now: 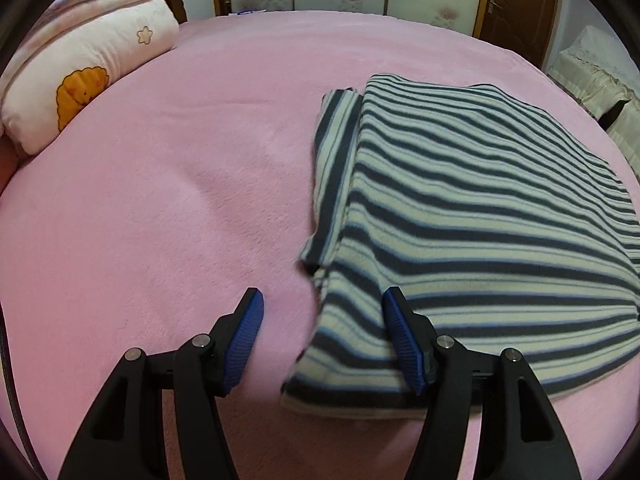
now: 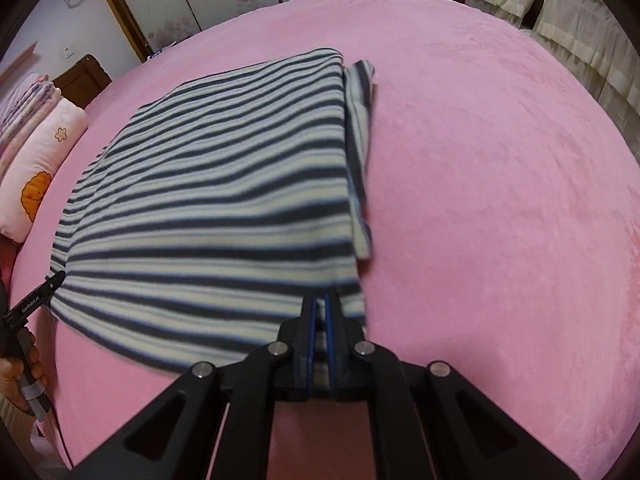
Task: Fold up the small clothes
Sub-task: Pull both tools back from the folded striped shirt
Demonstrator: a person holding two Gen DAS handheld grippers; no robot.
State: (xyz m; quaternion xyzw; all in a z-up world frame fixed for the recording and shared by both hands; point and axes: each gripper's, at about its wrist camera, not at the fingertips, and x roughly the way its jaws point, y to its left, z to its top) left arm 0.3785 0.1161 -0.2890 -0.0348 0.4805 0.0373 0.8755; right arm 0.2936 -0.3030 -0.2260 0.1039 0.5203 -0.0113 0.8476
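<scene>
The striped top (image 1: 480,208) lay flat on the pink bed (image 1: 160,220), already doubled over, with a sleeve (image 1: 334,160) peeking out along the left side and another on the right. The right tongs (image 2: 320,308) were pressed together, pinching the near hem close to its right corner. The left tongs (image 1: 320,320) stood spread at the near left corner, one blue pad (image 1: 404,344) over the cloth and the other over bare bed, gripping nothing as far as the frames showed.

Best guess was a fold being laid down. To do that well, the person probably wanted both near corners level and square with the layer underneath before the right side let go, otherwise the hem ends up skewed. Fleece like that tends to drag on a fuzzy cover, so lowering it beats sliding it. Those stray sleeves looked worth tucking in too.
</scene>
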